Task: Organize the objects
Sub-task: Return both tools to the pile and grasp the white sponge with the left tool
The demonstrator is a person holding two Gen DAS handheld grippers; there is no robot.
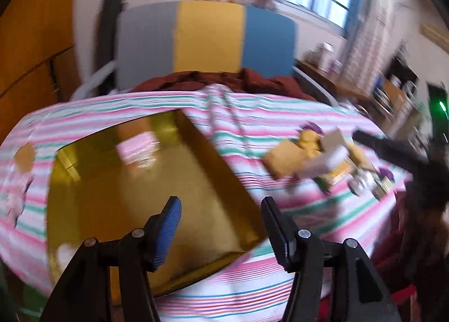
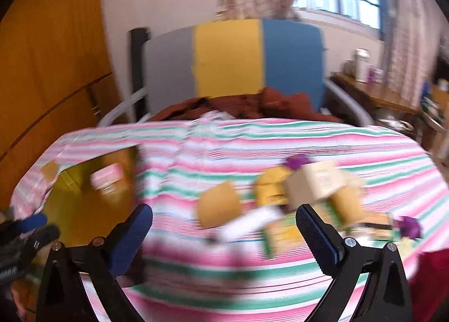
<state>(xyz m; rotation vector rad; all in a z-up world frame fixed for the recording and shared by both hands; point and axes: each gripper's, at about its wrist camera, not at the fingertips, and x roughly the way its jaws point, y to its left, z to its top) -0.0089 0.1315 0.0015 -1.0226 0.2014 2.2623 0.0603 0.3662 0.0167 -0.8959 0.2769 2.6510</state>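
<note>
While both views were blurred, the left tool [image 1: 221,209] stood released over the yellow box [image 1: 146,195] — nothing gripped. The right tool [image 2: 224,221] gaped empty above the packets [image 2: 294,195] on the striped bed [image 2: 224,266].

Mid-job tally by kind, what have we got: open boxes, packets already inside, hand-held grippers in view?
Gold open box: 1
Pink packet inside it: 1
Hand-held grippers: 2 (left hand-held gripper, right hand-held gripper, both open and empty)
Total: 4
Loose pile on the striped cloth: too blurred to count.

Both wrist views bedward (shared headboard [image 1: 207,38])
</note>
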